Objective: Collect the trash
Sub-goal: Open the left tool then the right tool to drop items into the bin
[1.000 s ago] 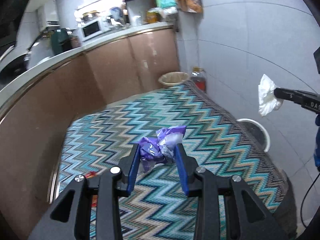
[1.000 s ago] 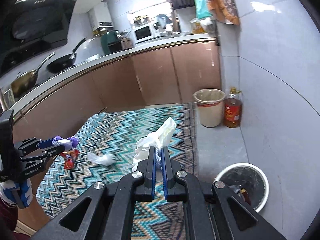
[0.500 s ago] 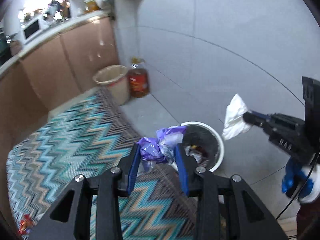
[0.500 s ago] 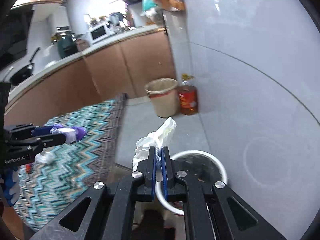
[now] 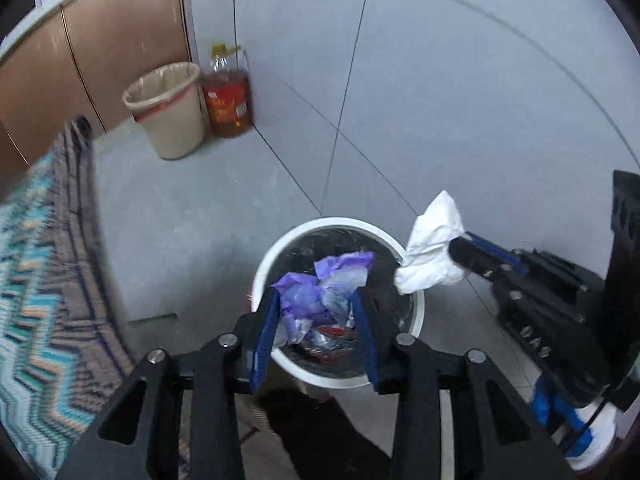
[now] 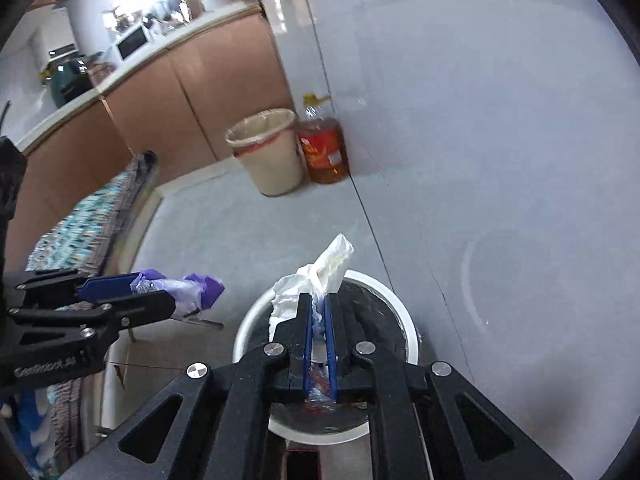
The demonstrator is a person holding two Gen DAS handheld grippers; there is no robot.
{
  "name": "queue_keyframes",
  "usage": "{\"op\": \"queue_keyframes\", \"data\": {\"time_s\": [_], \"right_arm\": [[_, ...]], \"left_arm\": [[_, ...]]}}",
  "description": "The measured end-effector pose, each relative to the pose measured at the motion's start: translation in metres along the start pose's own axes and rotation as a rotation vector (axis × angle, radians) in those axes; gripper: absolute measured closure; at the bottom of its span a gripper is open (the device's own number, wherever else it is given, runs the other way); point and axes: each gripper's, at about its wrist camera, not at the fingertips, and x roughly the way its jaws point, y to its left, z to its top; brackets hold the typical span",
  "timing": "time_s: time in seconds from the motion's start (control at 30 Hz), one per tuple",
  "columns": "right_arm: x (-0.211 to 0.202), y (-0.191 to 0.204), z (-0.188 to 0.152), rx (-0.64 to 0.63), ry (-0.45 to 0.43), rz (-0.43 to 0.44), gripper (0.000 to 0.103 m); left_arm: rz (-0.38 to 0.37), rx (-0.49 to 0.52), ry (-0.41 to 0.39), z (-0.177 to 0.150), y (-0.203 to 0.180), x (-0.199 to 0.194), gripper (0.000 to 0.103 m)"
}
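My left gripper [image 5: 316, 300] is shut on a crumpled purple wrapper [image 5: 320, 288] and holds it over the white trash bin [image 5: 416, 312], which has a black liner and some trash inside. My right gripper [image 6: 318, 304] is shut on a crumpled white tissue [image 6: 320, 280] and holds it above the same bin [image 6: 404, 320]. In the left wrist view the tissue [image 5: 434, 252] hangs at the bin's right rim. In the right wrist view the left gripper [image 6: 160, 296] with the wrapper [image 6: 180, 286] is just left of the bin.
A beige lined bin [image 5: 168, 112] and an oil bottle [image 5: 228, 96] stand by the grey tiled wall and brown cabinets [image 6: 160, 120]. A zigzag-patterned cloth [image 5: 36, 280] covers the surface at left. The floor around the white bin is grey tile.
Both grippers have swung from over the zigzag cloth to the white bin and now hold their trash above it. Both stay shut on their items.
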Motion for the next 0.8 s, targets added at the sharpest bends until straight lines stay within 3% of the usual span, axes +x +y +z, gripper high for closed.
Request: {"op": "queue_keyframes", "data": {"time_s": [0.13, 0.17, 0.37, 0.53, 0.8], "right_arm": [[0.018, -0.012, -0.002, 0.04, 0.032, -0.017, 0.06], [0.019, -0.015, -0.004, 0.05, 0.034, -0.024, 0.058], [0.004, -0.021, -0.008, 0.075, 0.029, -0.031, 0.058], [-0.027, -0.007, -0.003, 0.073, -0.007, -0.036, 0.058], [-0.122, 0.054, 0.009, -0.04, -0.145, -0.041, 0.056]], "left_arm": [[-0.018, -0.026, 0.006, -0.002, 0.0, 0.01, 0.054], [-0.023, -0.032, 0.0, -0.002, 0.001, 0.009, 0.054], [-0.054, -0.06, -0.065, -0.005, 0.013, -0.018, 0.053], [-0.064, -0.063, -0.171, -0.017, 0.028, -0.072, 0.053], [-0.078, -0.092, -0.325, -0.055, 0.063, -0.179, 0.053]]}}
